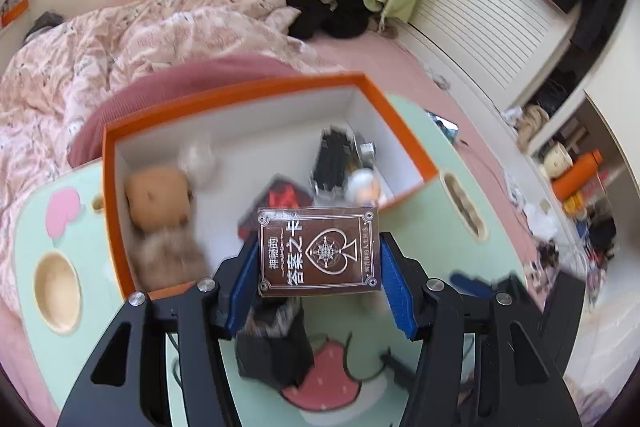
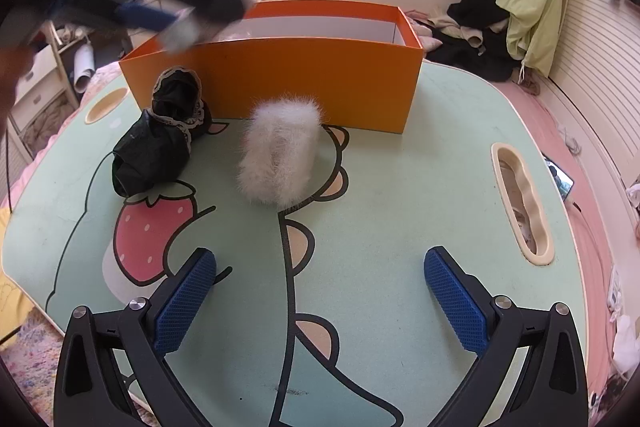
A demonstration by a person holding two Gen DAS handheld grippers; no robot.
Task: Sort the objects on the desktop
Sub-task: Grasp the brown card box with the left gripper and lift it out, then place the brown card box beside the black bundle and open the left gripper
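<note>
Left tool (image 1: 318,269) is clamped on a brown card box (image 1: 319,251), blue pads (image 1: 244,285) pressing its two long sides, box upright with its printed face to the camera. Held over the near edge of the orange box (image 1: 248,89), just ahead of the tool. Inside it, ahead-left: a tan plush item (image 1: 158,193) on a furry brown piece (image 1: 168,259); dead ahead a red-and-black item (image 1: 280,197); ahead-right a black object (image 1: 332,159) and a small white round thing (image 1: 362,181), blurred. Below the tool, a dark fabric piece (image 1: 276,343) on the mint table (image 1: 436,227)

Right tool (image 2: 320,297) hangs over the table (image 2: 400,211), jaws well apart, nothing between them. Ahead-left: black lace-trimmed cloth bundle (image 2: 160,143) beside the strawberry print (image 2: 154,233). Straight ahead: white fluffy band (image 2: 280,151), just in front of the orange box (image 2: 280,83) wall. Left tool (image 2: 152,15) shows blurred over the box's far-left corner. Right of the tool: handle slot (image 2: 524,199) in the table edge
</note>
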